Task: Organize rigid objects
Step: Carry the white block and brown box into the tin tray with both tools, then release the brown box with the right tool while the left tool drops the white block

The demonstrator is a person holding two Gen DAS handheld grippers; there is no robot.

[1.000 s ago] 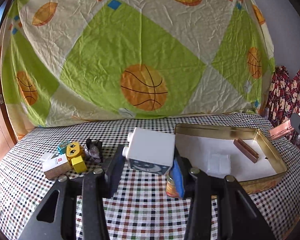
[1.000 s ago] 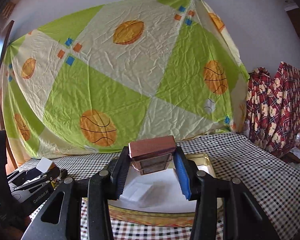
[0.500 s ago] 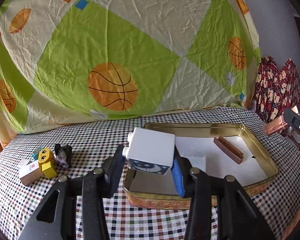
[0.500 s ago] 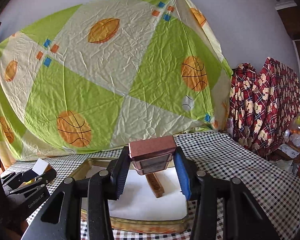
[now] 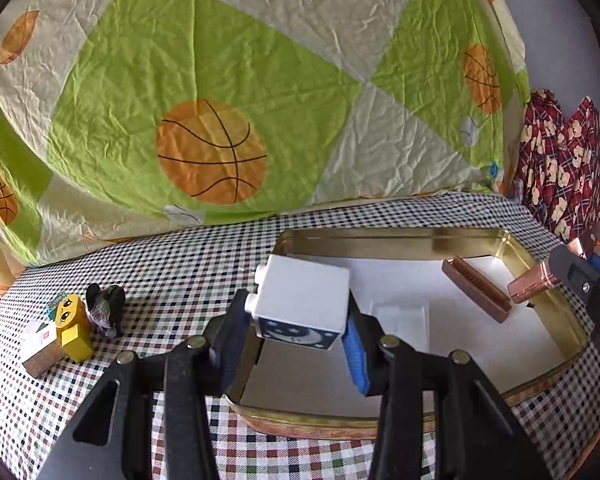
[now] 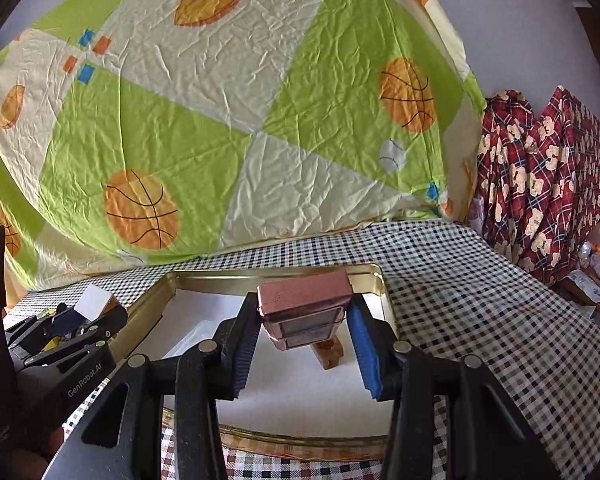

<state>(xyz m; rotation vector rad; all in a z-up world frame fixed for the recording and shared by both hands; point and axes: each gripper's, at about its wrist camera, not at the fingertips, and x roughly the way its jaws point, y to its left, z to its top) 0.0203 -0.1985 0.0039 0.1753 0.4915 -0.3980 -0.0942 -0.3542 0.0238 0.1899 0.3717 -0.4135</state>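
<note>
A white box-shaped block with two small round pegs on one side and a dark blue moon-and-stars face (image 5: 305, 300) is clamped between the pads of the left gripper (image 5: 300, 336), and it is held above the near-left corner of the shallow gold-coloured rectangular metal tin (image 5: 428, 236). The tin is lined with white paper and rests on the black, white and red checked tablecloth (image 5: 180, 272). Inside the tin, at about two o'clock from the held white block, a brown ridged bar (image 5: 476, 290) is seen lying on the paper. At about nine o'clock from the left gripper, well apart from it on the cloth, a yellow toy block with a cartoon face (image 5: 73, 328), a small white-and-brown box (image 5: 40, 346) and a small dark figure (image 5: 106, 308) are grouped closely together. A copper-coloured rectangular metallic case (image 6: 305, 308) is gripped between the pads of the right gripper (image 6: 306, 344) and is held over the tin's far-right part, with the brown bar partly hidden just below it.
</note>
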